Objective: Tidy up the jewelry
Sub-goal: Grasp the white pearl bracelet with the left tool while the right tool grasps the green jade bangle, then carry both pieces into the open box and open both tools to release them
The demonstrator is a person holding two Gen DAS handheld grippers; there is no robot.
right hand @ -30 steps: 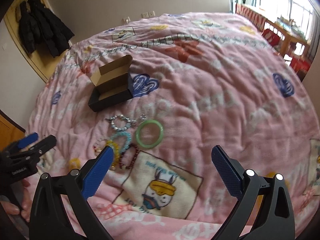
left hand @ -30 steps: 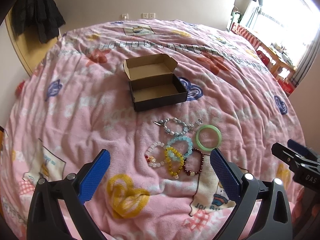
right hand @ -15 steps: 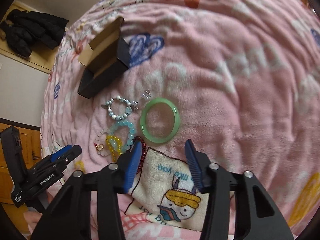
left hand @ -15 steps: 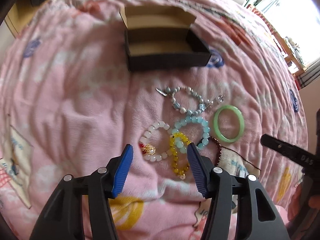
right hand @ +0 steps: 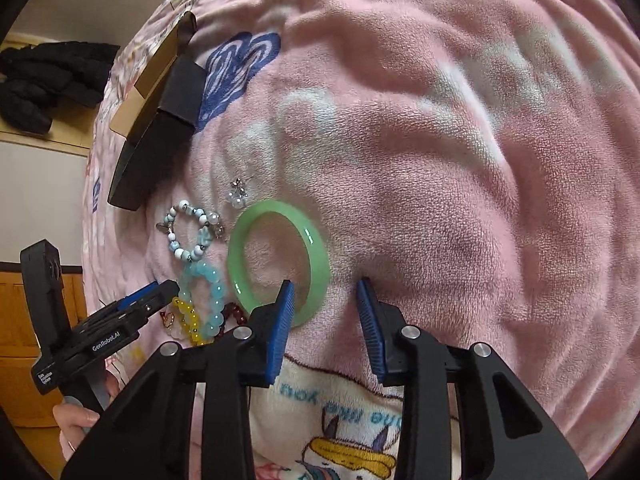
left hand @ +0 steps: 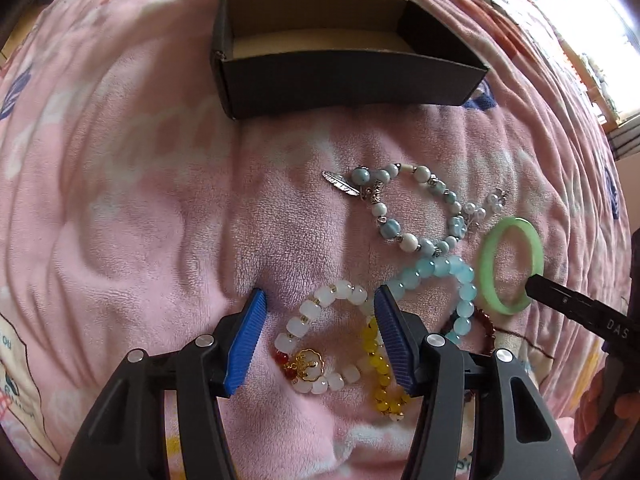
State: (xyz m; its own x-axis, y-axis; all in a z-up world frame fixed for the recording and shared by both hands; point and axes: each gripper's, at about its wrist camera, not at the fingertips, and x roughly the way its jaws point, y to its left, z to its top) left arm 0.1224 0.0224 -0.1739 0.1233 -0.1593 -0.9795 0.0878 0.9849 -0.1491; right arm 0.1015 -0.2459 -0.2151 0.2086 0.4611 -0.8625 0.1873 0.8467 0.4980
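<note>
A big bed was covered by a pink blanket (left hand: pixel 120 200), and all the things were laid on it. A black box (left hand: pixel 344 76) was set on the blanket with its lid open, and its brown inside was bare as far as could be seen. The jewelry was spread out just in front of the box.

The left claw (left hand: pixel 320 336) was held low over the blanket, in front of the box, with its blue fingers (left hand: pixel 246 340) apart. A white bead bracelet (left hand: pixel 320 340) with a gold charm was seen between them. A yellow bead bracelet (left hand: pixel 380 368) was laid under the right finger of that claw.

The right claw (right hand: pixel 326 320) was held open too, in front of the box and off to its right. Its left finger (right hand: pixel 282 320) was placed inside the green bangle (right hand: pixel 316 256), so the near rim of the bangle was caught between the two fingers, not yet squeezed.

A light blue bead bracelet (left hand: pixel 440 276) was laid beside the bangle. Closer to the box, a blue and white bead bracelet (left hand: pixel 416 208) with a silver feather charm (left hand: pixel 340 184) was seen. Small pearl earrings (left hand: pixel 488 206) were placed just beside it. A dark red bead bracelet (left hand: pixel 486 320) was mostly hidden.
</note>
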